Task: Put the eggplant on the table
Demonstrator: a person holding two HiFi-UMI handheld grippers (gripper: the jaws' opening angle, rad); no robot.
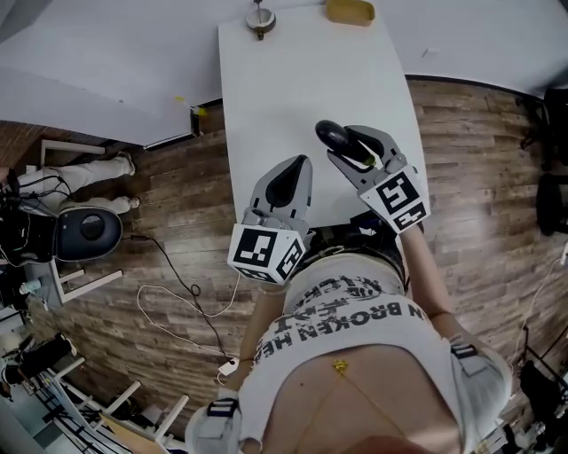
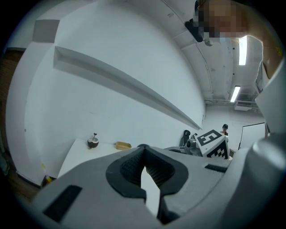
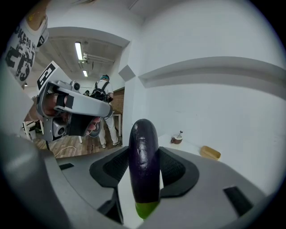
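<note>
A dark purple eggplant with a green stem end stands upright between the pads of my right gripper, which is shut on it. In the head view the eggplant sticks out past the right gripper over the near right part of the white table. My left gripper hovers beside it to the left, over the table's near edge. In the left gripper view its fingertips meet, so the left gripper is shut with nothing in it.
At the table's far end sit a brown coconut-like bowl with a stick and a yellow dish. Cables and a round white device lie on the wooden floor to the left. A person stands in the background.
</note>
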